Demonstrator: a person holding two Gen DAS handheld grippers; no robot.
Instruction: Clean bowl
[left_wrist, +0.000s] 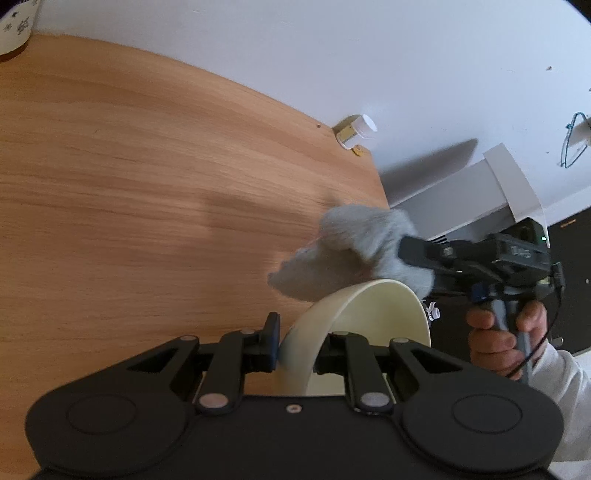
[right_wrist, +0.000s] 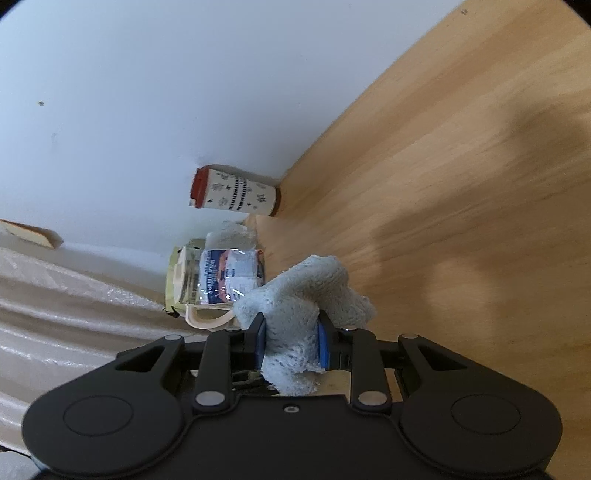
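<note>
My left gripper (left_wrist: 301, 347) is shut on the rim of a cream bowl (left_wrist: 373, 314) and holds it tilted above the wooden table (left_wrist: 147, 184). My right gripper (right_wrist: 291, 341) is shut on a pale grey-blue cloth (right_wrist: 314, 288). In the left wrist view the same cloth (left_wrist: 351, 243) hangs just beyond the bowl's far rim, held by the right gripper (left_wrist: 410, 251) coming in from the right. Whether the cloth touches the bowl I cannot tell.
A small white-lidded jar (left_wrist: 354, 134) stands at the table's far edge by the white wall. In the right wrist view a patterned cup with a red lid (right_wrist: 236, 194), a clear jar with a label (right_wrist: 218, 277) and a cream mug handle (right_wrist: 210, 319) stand by the wall.
</note>
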